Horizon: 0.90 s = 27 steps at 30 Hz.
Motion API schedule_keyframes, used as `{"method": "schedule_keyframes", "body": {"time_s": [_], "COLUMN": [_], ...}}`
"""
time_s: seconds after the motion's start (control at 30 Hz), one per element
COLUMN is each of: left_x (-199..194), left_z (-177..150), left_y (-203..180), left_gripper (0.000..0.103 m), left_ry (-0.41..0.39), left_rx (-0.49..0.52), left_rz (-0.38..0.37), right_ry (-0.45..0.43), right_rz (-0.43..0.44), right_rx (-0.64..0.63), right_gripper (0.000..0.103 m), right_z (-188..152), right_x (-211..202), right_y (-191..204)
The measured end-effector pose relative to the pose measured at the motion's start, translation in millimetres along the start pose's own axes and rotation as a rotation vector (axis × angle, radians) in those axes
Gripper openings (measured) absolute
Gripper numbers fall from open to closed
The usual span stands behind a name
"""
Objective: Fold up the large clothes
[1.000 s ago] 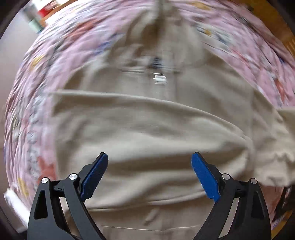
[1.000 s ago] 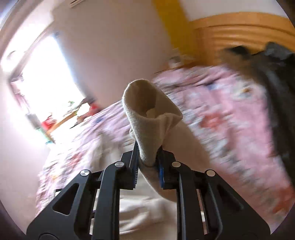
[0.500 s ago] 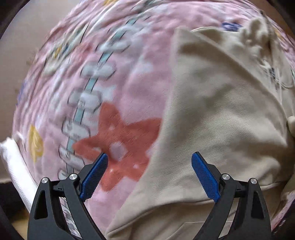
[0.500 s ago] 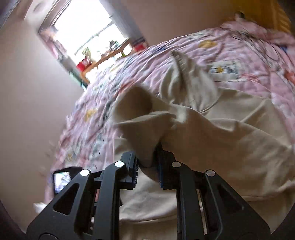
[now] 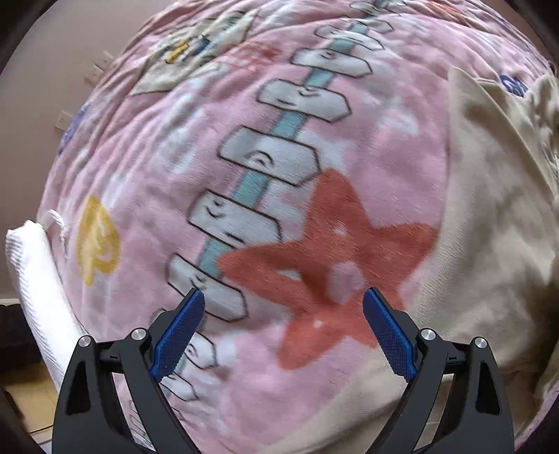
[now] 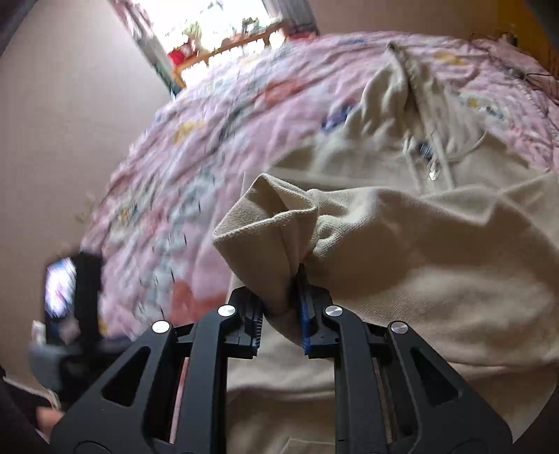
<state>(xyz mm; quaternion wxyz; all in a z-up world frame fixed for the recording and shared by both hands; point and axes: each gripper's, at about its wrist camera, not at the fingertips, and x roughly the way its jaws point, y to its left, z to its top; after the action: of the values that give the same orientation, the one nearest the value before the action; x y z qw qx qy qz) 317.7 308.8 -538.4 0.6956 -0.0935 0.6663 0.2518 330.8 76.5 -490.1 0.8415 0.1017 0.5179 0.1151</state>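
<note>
A beige hooded sweatshirt [image 6: 436, 265] lies on a pink patterned blanket [image 6: 195, 167], its hood and drawstrings at the far end. My right gripper [image 6: 281, 314] is shut on a bunched sleeve cuff [image 6: 269, 223] and holds it over the sweatshirt's body. In the left wrist view the sweatshirt [image 5: 489, 223] fills the right side. My left gripper [image 5: 281, 328] is open and empty, low over a red star print on the blanket [image 5: 244, 139], just left of the sweatshirt's edge.
A white ribbed cloth [image 5: 38, 279] lies at the blanket's left edge. A dark device with a lit screen [image 6: 66, 290] shows at the left of the right wrist view. A window [image 6: 209, 24] and a wall stand beyond the bed.
My left gripper has moved left off the sweatshirt to over the bare blanket. My right gripper has carried the sleeve cuff down and across over the sweatshirt's body.
</note>
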Motion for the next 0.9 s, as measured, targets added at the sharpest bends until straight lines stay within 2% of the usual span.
{"method": "schedule_keyframes", "body": {"time_s": [0.13,0.23,0.27,0.37,0.47,0.53,0.6,0.7,0.77,0.83,0.9], "left_x": [-6,-21,-28,-56,-84,-100,-109,-98,-81,-71,-60], "left_z": [14,28,33,41,48,48,44,32,19,7,-2], "left_y": [5,3,3,-7,-30,-56,-90,-136,-158,-172,-182], "left_gripper": [0.089,0.089,0.089,0.089,0.089,0.089,0.094,0.095,0.095,0.095,0.095], "left_ry": [-0.037,-0.076,-0.087,-0.12,-0.144,-0.154,-0.157,-0.106,-0.035,-0.029,-0.017], "left_rx": [-0.007,-0.016,-0.021,-0.023,0.023,0.085,0.164,0.256,0.261,0.295,0.337], "left_rz": [0.018,0.015,0.008,-0.019,-0.069,-0.102,-0.116,-0.12,-0.174,-0.164,-0.171], "right_ry": [0.072,0.098,0.098,0.05,0.034,0.021,-0.008,-0.044,-0.053,-0.045,-0.064], "right_rz": [-0.024,0.026,0.041,0.071,0.126,0.149,0.121,0.025,-0.034,-0.118,-0.158], "right_rx": [-0.044,-0.044,-0.044,-0.085,-0.104,-0.064,-0.025,0.07,0.107,0.128,0.17], "right_gripper": [0.022,0.046,0.059,0.059,0.059,0.059,0.06,0.064,0.064,0.064,0.064], "right_z": [-17,-24,-26,-30,-30,-30,-27,-19,-16,-12,-11], "right_x": [31,37,34,12,-23,-49,-75,-105,-113,-121,-135], "right_y": [3,2,2,7,1,-19,-49,-123,-164,-206,-244]}}
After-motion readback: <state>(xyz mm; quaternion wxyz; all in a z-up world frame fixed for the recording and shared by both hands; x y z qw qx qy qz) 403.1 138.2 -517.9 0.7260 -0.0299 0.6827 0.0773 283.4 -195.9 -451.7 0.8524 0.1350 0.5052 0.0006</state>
